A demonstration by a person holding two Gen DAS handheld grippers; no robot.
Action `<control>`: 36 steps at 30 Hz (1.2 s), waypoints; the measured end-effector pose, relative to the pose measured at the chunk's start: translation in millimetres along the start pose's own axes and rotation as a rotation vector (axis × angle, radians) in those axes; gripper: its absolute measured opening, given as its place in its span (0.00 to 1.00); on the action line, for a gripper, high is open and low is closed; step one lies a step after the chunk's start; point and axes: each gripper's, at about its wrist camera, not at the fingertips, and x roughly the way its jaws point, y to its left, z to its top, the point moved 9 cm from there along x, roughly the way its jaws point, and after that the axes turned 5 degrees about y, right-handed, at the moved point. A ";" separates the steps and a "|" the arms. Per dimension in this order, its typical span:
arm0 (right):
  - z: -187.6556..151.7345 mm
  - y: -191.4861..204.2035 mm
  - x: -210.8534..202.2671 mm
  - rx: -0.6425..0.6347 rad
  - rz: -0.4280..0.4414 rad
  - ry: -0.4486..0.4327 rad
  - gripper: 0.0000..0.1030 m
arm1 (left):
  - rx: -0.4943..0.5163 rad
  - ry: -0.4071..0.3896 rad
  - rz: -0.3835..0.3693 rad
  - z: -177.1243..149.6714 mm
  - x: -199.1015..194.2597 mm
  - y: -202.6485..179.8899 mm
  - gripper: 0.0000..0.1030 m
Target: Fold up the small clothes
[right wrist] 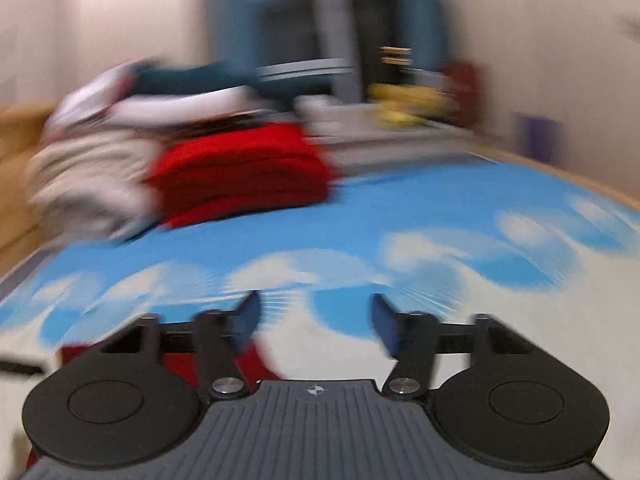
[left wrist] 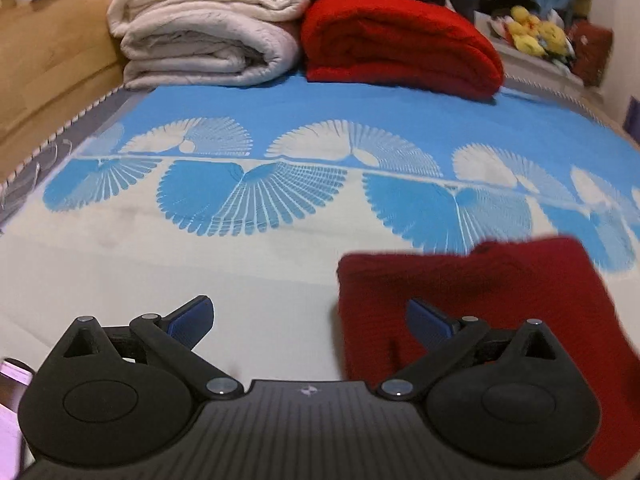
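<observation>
A small dark red knitted garment (left wrist: 500, 312) lies folded on the bed sheet (left wrist: 200, 264), at the lower right of the left wrist view. My left gripper (left wrist: 310, 314) hangs above the sheet, open wide with nothing between its fingers; its right finger (left wrist: 430, 320) shows in front of the garment's left part. The right wrist view is blurred. There my right gripper (right wrist: 316, 320) is open, its jaws partly apart and empty, over the blue and white sheet (right wrist: 400, 248). A strip of the dark red garment (right wrist: 256, 360) shows below its left finger.
At the head of the bed lie a folded cream quilt (left wrist: 200, 32) and a folded bright red blanket (left wrist: 400, 44), the blanket (right wrist: 240, 168) also in the right view. A wooden bed frame (left wrist: 52, 48) runs along the left. Yellow soft toys (left wrist: 536, 32) sit on a shelf beyond.
</observation>
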 end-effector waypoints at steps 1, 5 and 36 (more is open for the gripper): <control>1.4 17.5 18.9 -0.070 0.036 0.032 0.17 | -0.031 0.000 -0.019 6.1 4.4 -1.4 0.99; -6.2 61.5 76.3 -0.136 0.181 0.171 0.14 | -0.117 0.026 -0.110 17.3 14.8 -11.1 0.99; -128.7 26.6 -2.5 -0.174 0.027 0.464 0.29 | 0.260 0.069 -0.179 -97.3 -50.8 -89.4 1.00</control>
